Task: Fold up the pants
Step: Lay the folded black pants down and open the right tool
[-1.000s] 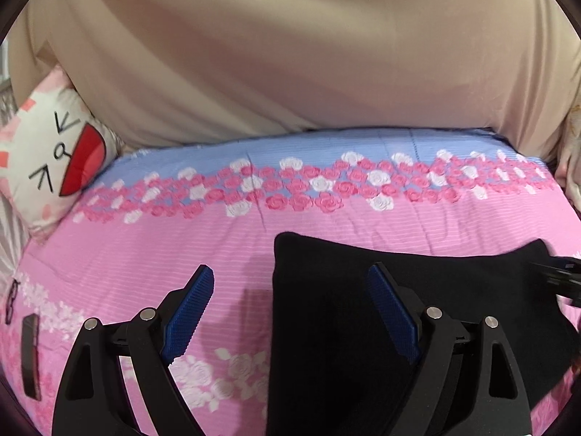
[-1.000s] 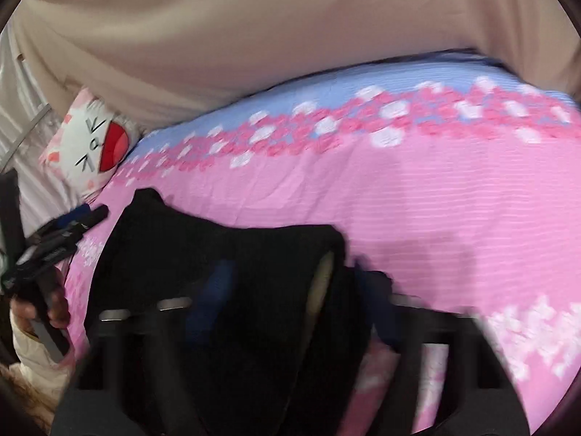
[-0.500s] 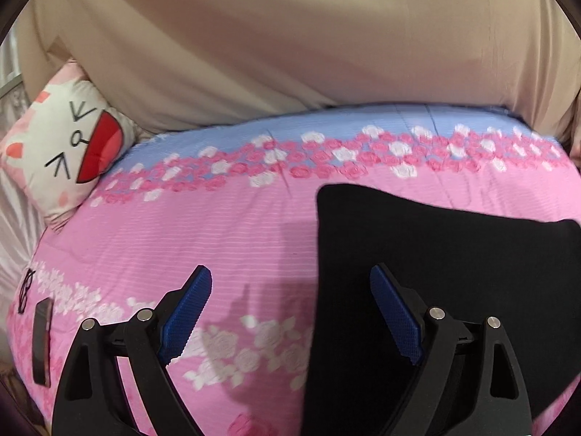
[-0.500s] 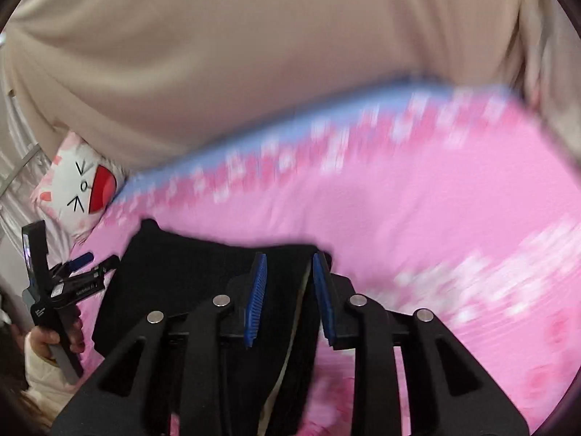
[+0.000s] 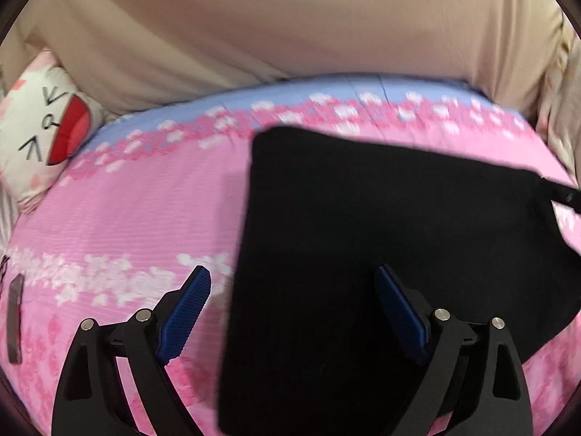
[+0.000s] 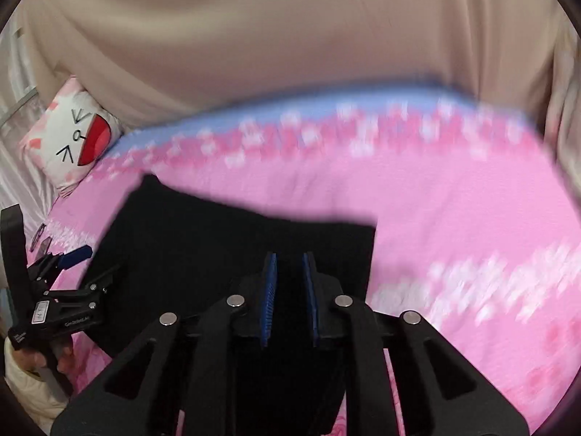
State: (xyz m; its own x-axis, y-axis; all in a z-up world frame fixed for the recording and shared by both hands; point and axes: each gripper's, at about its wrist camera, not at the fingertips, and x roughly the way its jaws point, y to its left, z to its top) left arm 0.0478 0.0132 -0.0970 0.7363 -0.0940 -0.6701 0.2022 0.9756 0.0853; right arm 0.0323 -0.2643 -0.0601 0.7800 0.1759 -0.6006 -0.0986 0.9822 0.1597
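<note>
Left wrist view: the black pants [image 5: 381,254] lie folded into a flat slab on the pink flowered bed [image 5: 138,218], filling the centre and lower right of the frame, long axis running from lower left up to the right edge. The left tool [image 5: 294,301] hangs over their left edge, jaws wide apart and just opened further, nothing pinched.

Right wrist view: the pants [image 6: 203,254] spread across lower centre-left. The right tool [image 6: 289,294] has just been closing; its jaws clamp a fold of black cloth. At lower left, a hand [image 6: 43,358] grips the left tool [image 6: 90,265], pointing right.
</note>
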